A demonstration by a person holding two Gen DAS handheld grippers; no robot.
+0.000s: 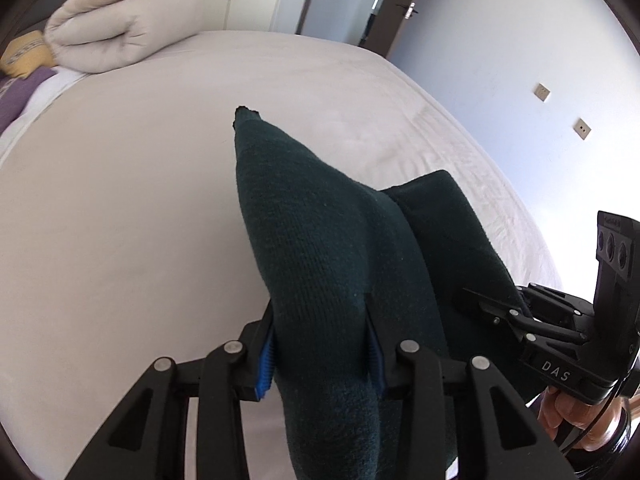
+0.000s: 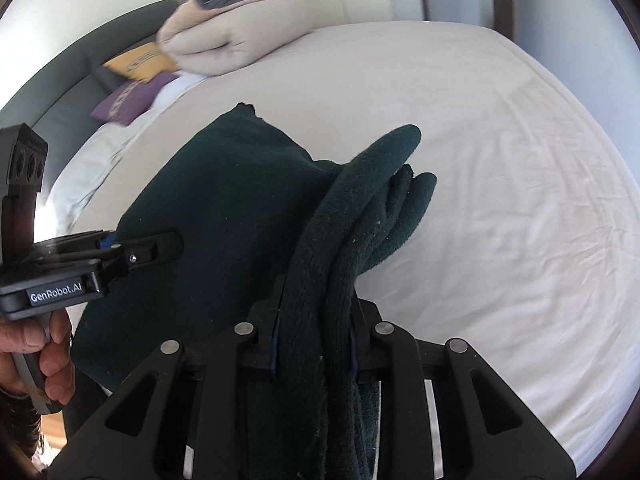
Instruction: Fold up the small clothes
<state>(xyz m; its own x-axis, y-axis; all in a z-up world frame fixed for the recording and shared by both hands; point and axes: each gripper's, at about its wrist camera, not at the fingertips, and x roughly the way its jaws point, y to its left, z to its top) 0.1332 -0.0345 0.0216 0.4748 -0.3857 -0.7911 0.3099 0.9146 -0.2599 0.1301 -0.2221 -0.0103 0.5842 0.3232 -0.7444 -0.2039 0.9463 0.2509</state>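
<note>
A dark green knitted garment (image 1: 320,248) hangs lifted above the pale bed sheet (image 1: 120,200), held between both grippers. My left gripper (image 1: 320,344) is shut on a thick bunch of it, the cloth bulging up between the blue pads (image 1: 266,364). In the right wrist view my right gripper (image 2: 314,344) is shut on another bunched edge of the garment (image 2: 224,208), whose folds flop forward over the jaws. Each gripper shows in the other's view: the right gripper (image 1: 492,308) at the right, the left gripper (image 2: 160,248) at the left, both clamped on the cloth.
A rolled beige duvet (image 1: 120,24) lies at the bed's head with a yellow cushion (image 2: 140,64) and a purple cushion (image 2: 128,98). A grey headboard (image 2: 52,100) curves behind them. Wardrobe doors and a dark door frame (image 1: 400,4) stand beyond the bed. A person's hand (image 2: 44,356) grips the left handle.
</note>
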